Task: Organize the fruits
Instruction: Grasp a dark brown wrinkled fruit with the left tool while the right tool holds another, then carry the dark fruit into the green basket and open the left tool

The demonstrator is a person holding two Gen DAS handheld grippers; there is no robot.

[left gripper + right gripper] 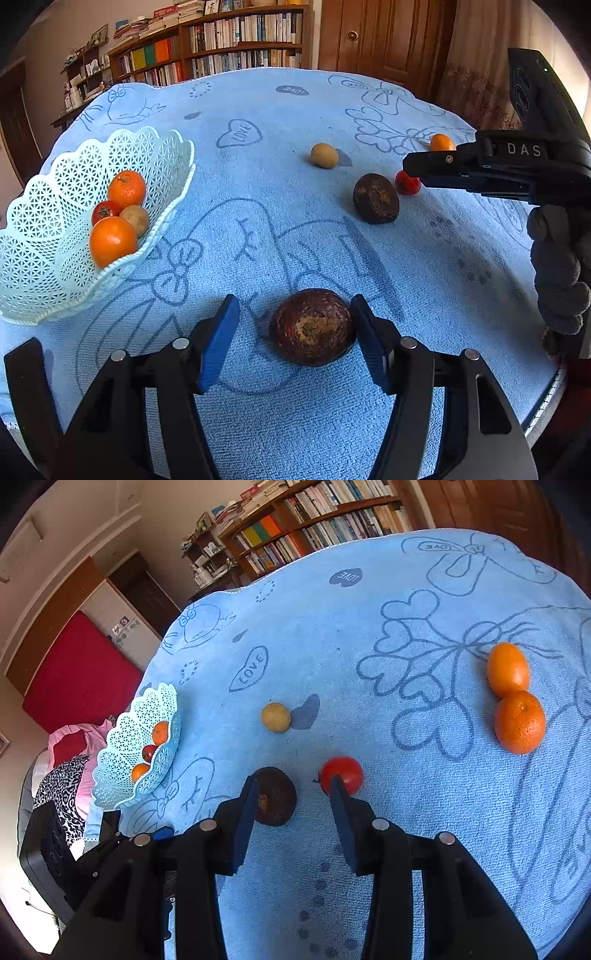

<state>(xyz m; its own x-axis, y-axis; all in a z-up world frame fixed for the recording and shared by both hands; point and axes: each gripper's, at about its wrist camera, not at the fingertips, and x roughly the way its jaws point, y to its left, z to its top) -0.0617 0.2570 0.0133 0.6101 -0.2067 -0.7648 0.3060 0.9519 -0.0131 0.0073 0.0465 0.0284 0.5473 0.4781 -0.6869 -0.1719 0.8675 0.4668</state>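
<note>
With the basket [48,236] sitting far left on the blue cloth [280,122] and already holding two oranges, a red fruit and a tan one, the rest is loose to its right. Left gripper [293,341]: spread wide, straddling a dark fruit [312,326]; its right pad looks touching or just beside the skin, left pad apart. Skin looks hard and rough, so likely stiff and grippy, moderate weight; take it across the widest middle and it shouldn't roll out. Further right: a tan fruit [276,717], a second dark fruit [275,796], a small red fruit [341,775], then two oranges [513,698] touching each other. Right gripper [291,812]: spread, empty, hovering between the second dark fruit and the red one. Red one looks smooth and probably soft, so squeeze lightly. Open cloth between the near dark fruit and the basket, path clear. Basket rim is raised and scalloped, so lift over it. Table edge is near below both grippers.
</note>
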